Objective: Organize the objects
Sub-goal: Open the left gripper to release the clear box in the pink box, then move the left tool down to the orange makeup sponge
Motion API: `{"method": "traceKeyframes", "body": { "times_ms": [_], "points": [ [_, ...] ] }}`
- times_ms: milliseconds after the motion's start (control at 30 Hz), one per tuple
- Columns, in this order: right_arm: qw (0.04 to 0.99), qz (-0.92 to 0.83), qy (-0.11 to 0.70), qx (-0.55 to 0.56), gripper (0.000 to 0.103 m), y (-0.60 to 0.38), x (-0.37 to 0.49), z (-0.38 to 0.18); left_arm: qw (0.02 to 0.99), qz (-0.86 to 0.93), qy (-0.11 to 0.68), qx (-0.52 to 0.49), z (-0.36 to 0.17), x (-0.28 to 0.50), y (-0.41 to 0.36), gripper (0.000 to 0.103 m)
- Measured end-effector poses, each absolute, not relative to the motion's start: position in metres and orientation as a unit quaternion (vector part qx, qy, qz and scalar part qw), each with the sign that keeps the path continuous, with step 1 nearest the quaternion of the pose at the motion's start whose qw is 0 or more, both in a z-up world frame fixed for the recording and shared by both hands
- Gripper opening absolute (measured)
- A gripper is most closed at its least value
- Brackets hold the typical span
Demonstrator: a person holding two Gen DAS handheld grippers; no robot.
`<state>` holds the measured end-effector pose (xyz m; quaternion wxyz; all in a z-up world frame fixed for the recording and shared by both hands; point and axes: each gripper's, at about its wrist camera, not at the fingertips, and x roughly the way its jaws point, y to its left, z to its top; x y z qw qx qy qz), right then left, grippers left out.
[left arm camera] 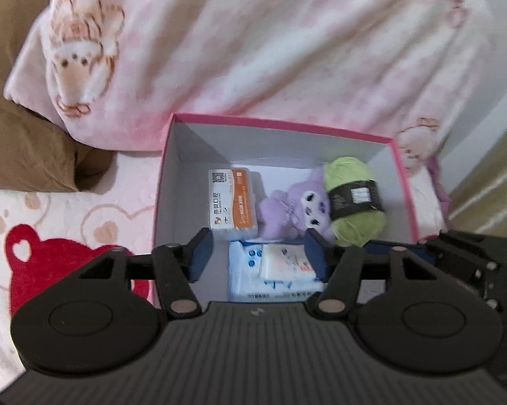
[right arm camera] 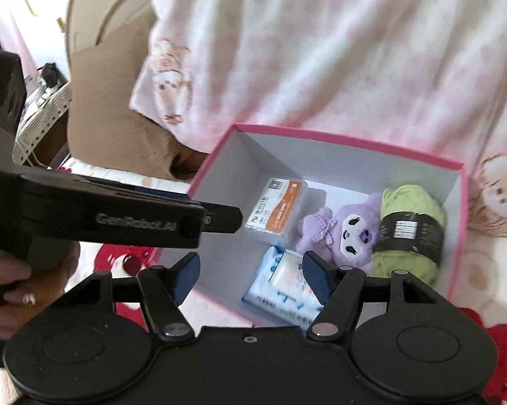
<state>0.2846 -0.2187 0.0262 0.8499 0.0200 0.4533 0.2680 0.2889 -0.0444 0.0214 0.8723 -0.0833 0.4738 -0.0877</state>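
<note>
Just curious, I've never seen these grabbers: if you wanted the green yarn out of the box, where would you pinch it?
Probably across the yarn at its black paper band, coming straight down from above. It lies on its side against the box wall with the purple plush touching its other side, so only the top is free.

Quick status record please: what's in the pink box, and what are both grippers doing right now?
container: pink box, open, on bed
contents: orange-white packet; purple plush; green yarn; blue tissue pack
left hand-held gripper: open, empty, above the box's near edge
right hand-held gripper: open, empty, over the box's near side
backdrop: pink blanket
</note>
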Motion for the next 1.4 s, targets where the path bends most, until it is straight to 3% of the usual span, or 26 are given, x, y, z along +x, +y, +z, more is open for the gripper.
{"method": "traceKeyframes", "body": {
  "times_ms": [200, 400, 767, 1400],
  "points": [
    [0.86, 0.266, 0.435, 0.001, 0.085, -0.224, 0.242, 0.06, 0.892, -0.098, 0.438, -0.055, 0.064, 0.24, -0.042, 0.083],
    [0.868, 0.257, 0.425, -0.019, 0.089, -0.235, 0.202, 0.078, 0.893, -0.114, 0.434, -0.042, 0.087, 0.194, -0.045, 0.094],
    [0.85, 0.268, 0.445, -0.081, 0.089, -0.264, 0.131, 0.082, 0.863, -0.173, 0.475, 0.024, 0.082, 0.128, -0.073, 0.094],
    [0.816, 0.313, 0.465, -0.142, 0.089, -0.313, 0.095, 0.007, 0.817, -0.21, 0.536, -0.04, -0.03, 0.102, -0.106, 0.087]
  ]
}}
